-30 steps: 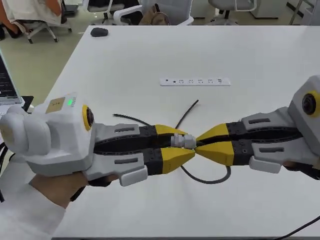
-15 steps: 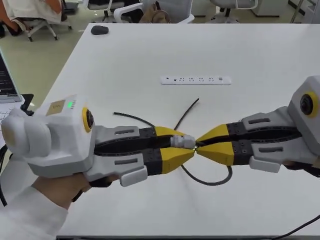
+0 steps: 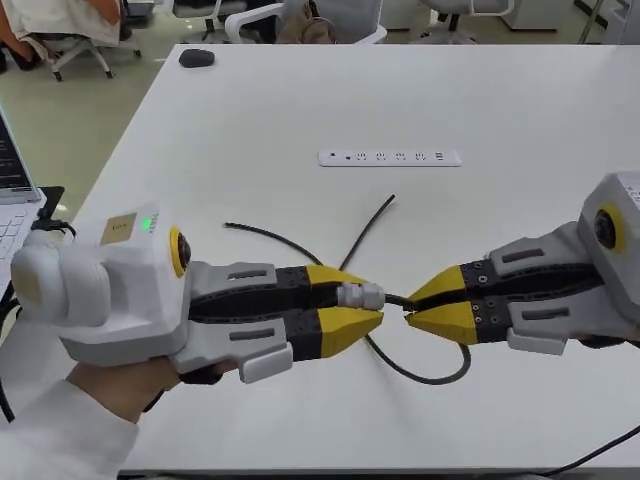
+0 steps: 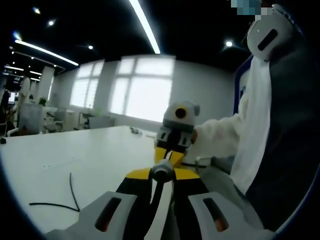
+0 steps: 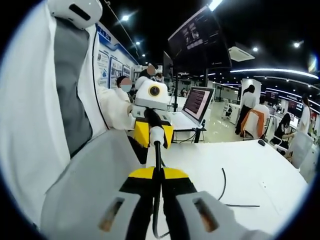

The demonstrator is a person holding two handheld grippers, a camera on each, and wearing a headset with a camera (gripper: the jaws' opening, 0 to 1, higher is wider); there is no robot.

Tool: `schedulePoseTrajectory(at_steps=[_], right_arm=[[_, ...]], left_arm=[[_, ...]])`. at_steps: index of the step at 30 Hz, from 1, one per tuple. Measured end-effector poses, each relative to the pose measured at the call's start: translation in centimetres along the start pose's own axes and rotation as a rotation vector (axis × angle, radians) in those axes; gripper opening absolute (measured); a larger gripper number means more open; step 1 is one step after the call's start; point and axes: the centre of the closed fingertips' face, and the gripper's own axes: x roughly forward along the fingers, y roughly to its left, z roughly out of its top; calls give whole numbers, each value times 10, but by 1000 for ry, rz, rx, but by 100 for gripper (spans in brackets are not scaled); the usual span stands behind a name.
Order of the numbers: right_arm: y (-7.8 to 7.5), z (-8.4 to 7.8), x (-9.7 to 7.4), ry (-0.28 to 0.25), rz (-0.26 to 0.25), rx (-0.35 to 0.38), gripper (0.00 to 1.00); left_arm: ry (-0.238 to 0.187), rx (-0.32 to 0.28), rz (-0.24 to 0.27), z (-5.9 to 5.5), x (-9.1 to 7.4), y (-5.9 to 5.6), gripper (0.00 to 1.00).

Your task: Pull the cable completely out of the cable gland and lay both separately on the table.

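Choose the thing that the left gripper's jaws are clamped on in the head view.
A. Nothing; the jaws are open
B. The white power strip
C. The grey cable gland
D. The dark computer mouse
C: the left gripper is shut on the grey cable gland, and the black cable runs from it into the shut right gripper.

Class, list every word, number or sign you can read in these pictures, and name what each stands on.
No text can be read.
Too small: tan sticker on the left tongs; power strip markings.
Blurred: wall posters, hanging screen, laptop screen.
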Motion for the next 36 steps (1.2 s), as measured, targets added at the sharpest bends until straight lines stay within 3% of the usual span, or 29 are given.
schedulePoseTrajectory(at_steps=[12,21,24,27,31,35,36], right_arm=[[-9,-46,-20,132,-58,12,2],[-9,-53,-21,147,-71,22,2],[-6,-54,-20,147,-53,67,2],[-8,-52,-20,134,-64,52,6],[-9,-35,-18,84,-61,81,15],[-9,-9,-12,11,-50,88,19],[-8,4,-9,-35,-38,89,19]], left_arm=[[-49,-20,33,9,-15,6,16],[-42,-25,29,6,-11,2,16],[-42,-25,31,6,-10,2,16],[-51,-30,36,7,-10,3,16],[-53,-36,41,6,-10,4,16],[-47,-36,38,5,-9,3,17],[-44,-38,37,4,-7,3,17]])
